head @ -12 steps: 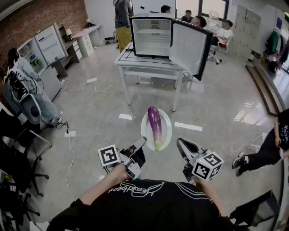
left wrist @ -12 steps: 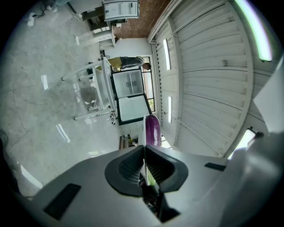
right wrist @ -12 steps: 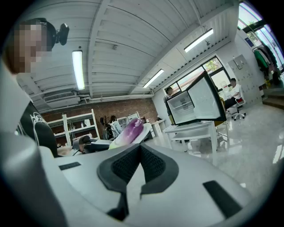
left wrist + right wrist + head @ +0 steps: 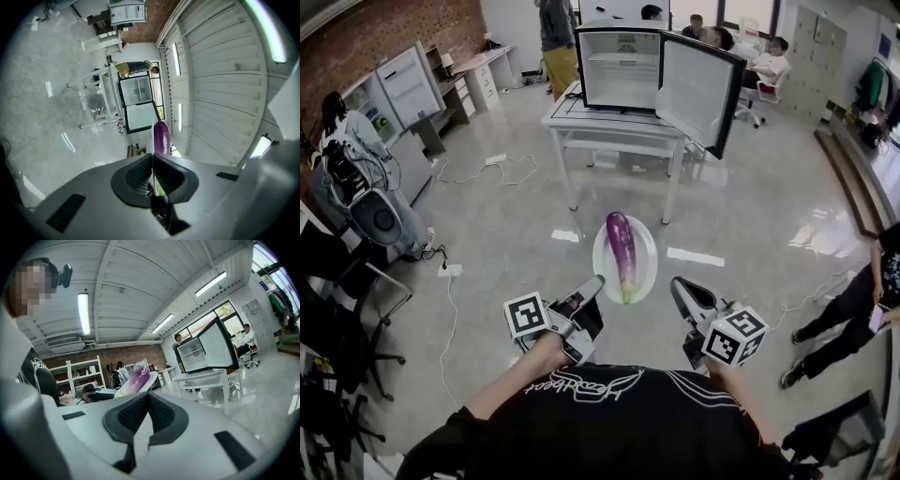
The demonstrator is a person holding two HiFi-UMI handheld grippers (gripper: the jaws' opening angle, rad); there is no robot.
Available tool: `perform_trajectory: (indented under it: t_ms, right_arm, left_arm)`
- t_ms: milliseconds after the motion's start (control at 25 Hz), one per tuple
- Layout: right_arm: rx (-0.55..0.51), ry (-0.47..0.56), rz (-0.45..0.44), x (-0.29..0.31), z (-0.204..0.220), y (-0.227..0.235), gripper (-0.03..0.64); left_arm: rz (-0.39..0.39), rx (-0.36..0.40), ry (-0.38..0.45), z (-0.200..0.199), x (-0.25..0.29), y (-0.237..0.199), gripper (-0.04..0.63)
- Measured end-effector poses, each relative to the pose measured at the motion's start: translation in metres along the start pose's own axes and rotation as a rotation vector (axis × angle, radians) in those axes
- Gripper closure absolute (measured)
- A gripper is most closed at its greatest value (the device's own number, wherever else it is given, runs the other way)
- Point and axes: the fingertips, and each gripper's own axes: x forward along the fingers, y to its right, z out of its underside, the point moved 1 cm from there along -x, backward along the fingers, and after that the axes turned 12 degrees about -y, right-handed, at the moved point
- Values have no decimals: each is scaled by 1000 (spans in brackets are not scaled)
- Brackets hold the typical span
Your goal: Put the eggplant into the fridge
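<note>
- The eggplant (image 4: pixel 621 251) lies lengthwise on a white plate (image 4: pixel 648 246), purple body pointing far, green stem end toward the carrier. The plate works as a tray, so nobody has to squeeze the vegetable itself.
- The plate hangs in the air above the floor (image 4: pixel 750 206), and it looks about level, which should stop the eggplant rolling off.
- The left claw (image 4: pixel 592 285) is pressed almost fully together and pinches the thin near-left rim of the plate. Its own view shows the white edge clamped between the ribbed pads, with the eggplant just beyond them.
- The right claw (image 4: pixel 679 289) has its jaws pressed together with nothing between them. It sits just beside the plate's near-right edge and, as far as I can tell, does not touch it.
- So one claw carries the whole load, and that one-sided hold on the rim could let the plate tip if it is jolted.
- Far ahead, the small fridge (image 4: pixel 622 67) stands on a white surface (image 4: pixel 609 127). Its door (image 4: pixel 701 86) is swung wide to the right, and the bare white shelves face this way, ready to receive.
- My read is that this is the carry. The eggplant is well apart from the fridge and not yet inside.
</note>
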Motion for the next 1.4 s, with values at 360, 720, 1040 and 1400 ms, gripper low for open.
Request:
perform_trajectory:
  t_ms: [360, 720, 1040, 1400]
  right_arm:
    - [-30, -26, 36, 2, 3, 4, 609]
    - [-47, -23, 44, -7, 8, 4, 609]
    - [-9, -28, 38, -3, 13, 6, 609]
    - [11, -52, 30, 18, 13, 19, 609]
  left_arm:
    - [14, -7, 1, 0, 4, 0, 574]
    - [40, -11, 2, 10, 8, 5, 574]
    - [28, -20, 4, 10, 2, 3, 574]
    - [25, -55, 6, -6, 11, -12, 574]
